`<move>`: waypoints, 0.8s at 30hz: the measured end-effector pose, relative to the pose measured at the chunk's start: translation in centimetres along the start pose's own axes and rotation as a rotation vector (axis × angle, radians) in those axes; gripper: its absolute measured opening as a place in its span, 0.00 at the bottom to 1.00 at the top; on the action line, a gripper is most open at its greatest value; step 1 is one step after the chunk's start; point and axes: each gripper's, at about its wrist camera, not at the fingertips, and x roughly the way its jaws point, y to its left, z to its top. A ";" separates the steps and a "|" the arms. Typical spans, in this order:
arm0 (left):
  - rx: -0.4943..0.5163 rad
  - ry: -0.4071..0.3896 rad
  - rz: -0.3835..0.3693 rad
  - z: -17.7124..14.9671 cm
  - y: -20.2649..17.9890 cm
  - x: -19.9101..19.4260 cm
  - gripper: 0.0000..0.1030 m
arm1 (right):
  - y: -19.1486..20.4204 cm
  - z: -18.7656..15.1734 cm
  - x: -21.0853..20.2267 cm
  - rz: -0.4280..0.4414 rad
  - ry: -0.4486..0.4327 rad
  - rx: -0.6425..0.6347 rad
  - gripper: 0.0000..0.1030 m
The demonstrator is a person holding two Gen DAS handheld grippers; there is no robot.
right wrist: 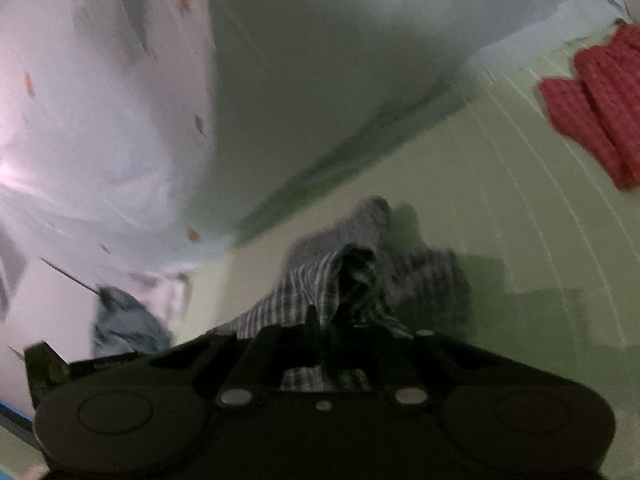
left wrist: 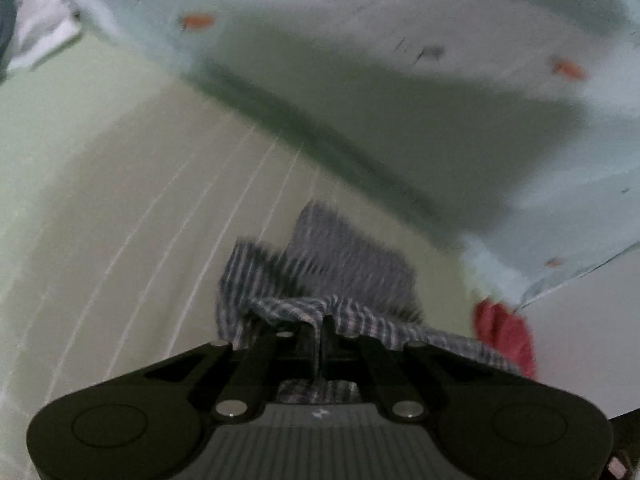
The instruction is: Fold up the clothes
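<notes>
A blue-and-white checked garment [left wrist: 320, 264] hangs bunched over a pale green sheet [left wrist: 120, 200]. My left gripper [left wrist: 320, 322] is shut on an edge of it, with cloth drawn between the fingers and draping to the right. In the right wrist view the same checked garment [right wrist: 320, 280] rises in a crumpled peak, and my right gripper [right wrist: 322, 320] is shut on another part of it. Both views are blurred.
A pale blue cover with orange spots [left wrist: 400, 60] lies across the back of the bed. A red checked cloth [right wrist: 592, 100] lies on the sheet at the right; a red cloth [left wrist: 506, 336] shows beside my left gripper. A grey-blue garment [right wrist: 124, 320] sits at lower left.
</notes>
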 end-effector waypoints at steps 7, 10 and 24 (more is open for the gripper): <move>0.135 -0.162 -0.013 3.6 -2.9 1.7 0.04 | 0.1 4.2 3.6 0.000 -0.111 -0.038 0.06; 0.152 -0.145 0.130 3.8 -2.8 6.0 0.18 | -0.6 4.7 7.2 -0.198 -0.125 -0.118 0.36; 0.125 0.028 0.286 -0.9 2.0 5.8 1.00 | 1.3 -1.1 8.6 -0.393 -0.020 -0.213 0.95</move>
